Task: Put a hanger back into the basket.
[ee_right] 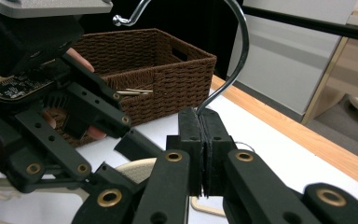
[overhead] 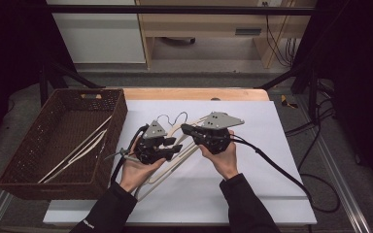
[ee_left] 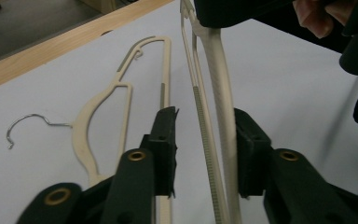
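A cream plastic hanger [overhead: 175, 165] is lifted over the white sheet [overhead: 252, 165] between my two hands. My right gripper [overhead: 187, 129] is shut on its metal hook [ee_right: 235, 70], which curves up out of the closed pads in the right gripper view, where the gripper [ee_right: 204, 140] points toward the basket. My left gripper [overhead: 172, 148] is open around the hanger's ribbed arm [ee_left: 219, 79]. In the left gripper view [ee_left: 205, 140] the arm lies close against the right pad, with a gap to the left pad. A second cream hanger [ee_left: 121, 93] with a wire hook [ee_left: 23, 123] lies flat on the sheet.
A brown woven basket [overhead: 9, 182] stands at the left edge of the table with pale hangers [overhead: 77, 150] lying in it. It also shows behind the left hand [ee_right: 177, 74]. A wooden table edge [overhead: 194, 93] runs along the far side. Cables trail off to the right.
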`<state>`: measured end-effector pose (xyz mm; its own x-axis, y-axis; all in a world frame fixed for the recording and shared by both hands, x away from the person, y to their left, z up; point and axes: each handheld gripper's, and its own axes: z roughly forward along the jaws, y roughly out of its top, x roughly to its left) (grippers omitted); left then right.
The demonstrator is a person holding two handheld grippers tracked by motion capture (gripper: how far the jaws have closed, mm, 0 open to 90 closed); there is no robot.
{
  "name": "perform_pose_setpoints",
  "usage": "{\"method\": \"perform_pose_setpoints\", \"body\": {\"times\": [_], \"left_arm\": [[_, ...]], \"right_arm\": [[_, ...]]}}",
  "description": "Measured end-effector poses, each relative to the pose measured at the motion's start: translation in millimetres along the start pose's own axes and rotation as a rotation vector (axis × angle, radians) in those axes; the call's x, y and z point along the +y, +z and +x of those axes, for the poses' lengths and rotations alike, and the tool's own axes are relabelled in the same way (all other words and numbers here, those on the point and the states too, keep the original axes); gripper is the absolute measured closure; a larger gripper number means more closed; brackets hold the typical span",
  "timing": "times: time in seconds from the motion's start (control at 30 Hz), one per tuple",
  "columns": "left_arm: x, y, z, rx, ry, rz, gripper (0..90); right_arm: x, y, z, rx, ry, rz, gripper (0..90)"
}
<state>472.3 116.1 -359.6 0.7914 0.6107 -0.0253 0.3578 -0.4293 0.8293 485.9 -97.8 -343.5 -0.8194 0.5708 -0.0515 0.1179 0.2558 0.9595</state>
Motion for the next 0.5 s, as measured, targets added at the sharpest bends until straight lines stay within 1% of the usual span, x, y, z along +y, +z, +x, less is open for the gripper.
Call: {"method": "perform_pose_setpoints", "body": {"times": [0.07,0.1,0.27,0.33,0.43,0.47,0.5], "left_arm": [[-0.2,-0.5,-1.2,-0.003,0.0,-0.005,74.4],[-0.2,-1.5,-3.2,-0.014,-0.003,-0.011,77.1],[0.0,-3.0,-8.6,-0.026,0.003,-0.021,84.8],[0.1,-3.7,-13.4,-0.011,0.018,-0.026,85.0],[-0.1,-4.5,-15.3,-0.001,0.024,-0.029,85.8],[-0.3,-5.0,-15.9,0.01,0.03,-0.034,85.8],[-1.0,-6.0,-15.8,0.016,0.03,-0.027,85.9]], "right_arm": [[-0.1,-2.5,0.7,0.005,0.003,-0.006,89.4],[0.0,-3.5,1.3,0.005,0.006,-0.008,89.4],[-0.4,-8.5,4.2,0.004,0.003,-0.017,89.1],[-0.4,-10.4,4.9,0.003,-0.002,-0.02,88.8],[0.4,-14.1,6.4,0.007,0.0,-0.022,87.3],[0.4,-14.1,6.4,0.007,0.0,-0.022,87.3],[1.6,-18.1,7.5,0.008,0.014,-0.026,82.0]]}}
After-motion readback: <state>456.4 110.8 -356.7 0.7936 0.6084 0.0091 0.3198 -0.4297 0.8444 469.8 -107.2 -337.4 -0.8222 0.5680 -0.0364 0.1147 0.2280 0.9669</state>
